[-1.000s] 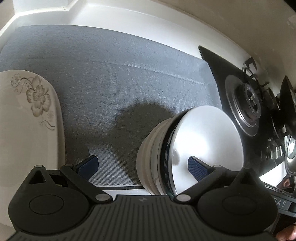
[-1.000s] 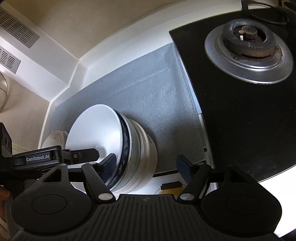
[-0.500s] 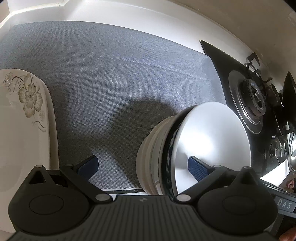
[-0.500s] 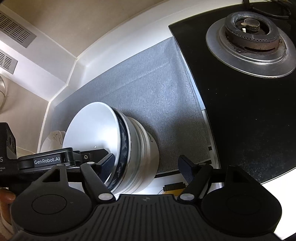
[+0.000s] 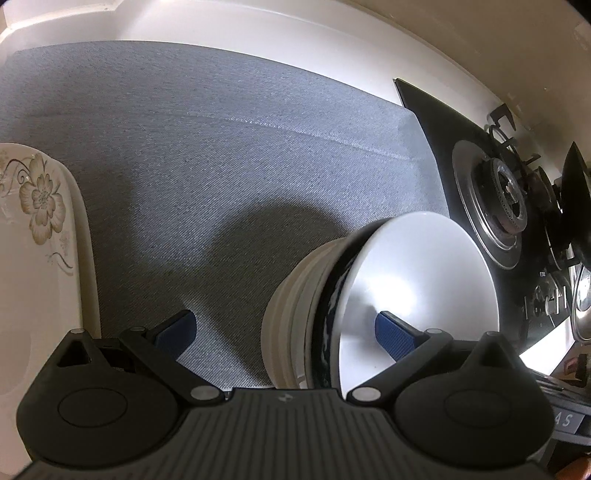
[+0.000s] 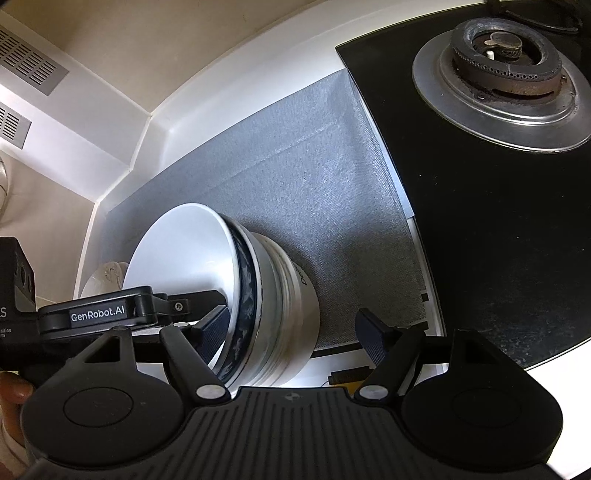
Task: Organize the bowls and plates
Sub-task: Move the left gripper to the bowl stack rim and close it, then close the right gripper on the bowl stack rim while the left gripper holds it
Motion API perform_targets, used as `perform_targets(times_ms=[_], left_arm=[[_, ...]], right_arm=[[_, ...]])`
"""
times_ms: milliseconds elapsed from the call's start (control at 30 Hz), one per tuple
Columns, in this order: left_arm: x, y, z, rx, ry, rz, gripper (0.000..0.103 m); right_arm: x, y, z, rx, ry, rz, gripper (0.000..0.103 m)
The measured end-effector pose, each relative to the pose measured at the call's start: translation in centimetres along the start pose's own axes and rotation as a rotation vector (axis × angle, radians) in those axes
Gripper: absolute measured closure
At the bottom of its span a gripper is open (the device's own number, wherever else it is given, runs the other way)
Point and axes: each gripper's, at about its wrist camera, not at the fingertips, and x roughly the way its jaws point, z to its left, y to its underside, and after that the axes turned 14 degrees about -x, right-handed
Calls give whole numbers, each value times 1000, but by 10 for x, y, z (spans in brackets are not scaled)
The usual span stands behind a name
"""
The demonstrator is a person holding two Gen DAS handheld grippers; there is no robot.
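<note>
A stack of nested bowls (image 5: 306, 317), white with one dark blue patterned bowl, is seen tilted over the grey mat (image 5: 221, 155). My left gripper (image 5: 284, 330) is wide open around the stack, its right finger inside the top white bowl (image 5: 417, 291). My right gripper (image 6: 295, 330) is also wide open around the same stack (image 6: 273, 306), its left finger inside the top bowl. A white plate with a floral pattern (image 5: 40, 236) lies at the left.
A black gas hob with a steel burner (image 6: 502, 85) lies to the right of the mat, with knobs (image 5: 546, 299) at its front. White counter edge and wall (image 5: 258, 33) border the mat at the back.
Both views shift slightly; the bowl stack stays between the fingers of both grippers. The floral plate has slid a little further left in the left view.
</note>
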Motion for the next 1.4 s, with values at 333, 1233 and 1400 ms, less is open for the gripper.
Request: perform_targets(times_ms=[333, 1233, 1400], left_arm=[[7, -6, 6, -31, 57, 36, 0], [4, -7, 16, 68, 226, 83, 24], [-4, -5, 17, 99, 217, 48, 25]], right_arm=[[11, 1, -4, 35, -16, 20, 26], [25, 11, 3, -68, -103, -20, 35], [13, 12, 10, -163, -83, -77, 50]])
